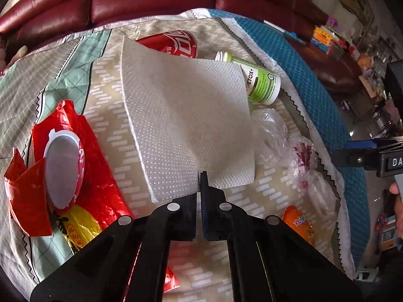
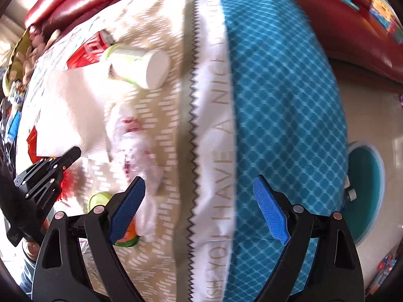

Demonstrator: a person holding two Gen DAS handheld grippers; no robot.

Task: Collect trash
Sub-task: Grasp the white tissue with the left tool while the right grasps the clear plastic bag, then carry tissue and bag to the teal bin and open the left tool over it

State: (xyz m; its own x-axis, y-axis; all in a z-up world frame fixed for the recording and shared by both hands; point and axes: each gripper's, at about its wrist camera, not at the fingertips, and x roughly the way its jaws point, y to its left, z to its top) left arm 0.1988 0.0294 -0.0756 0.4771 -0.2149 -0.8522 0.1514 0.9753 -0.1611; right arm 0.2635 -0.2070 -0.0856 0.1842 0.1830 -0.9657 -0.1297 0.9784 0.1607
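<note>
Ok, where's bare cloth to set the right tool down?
Free: the white lettered strip and blue checked cloth, right of the zigzag seam. Crowded left of it: paper towel, green bottle, plastic bag.

Both grippers are black plastic linkages with round silver pivot pins and ridged blue pads on the fingers

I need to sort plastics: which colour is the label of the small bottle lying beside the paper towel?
Light green with white, on the bottle; clearest in the left wrist view.
</note>
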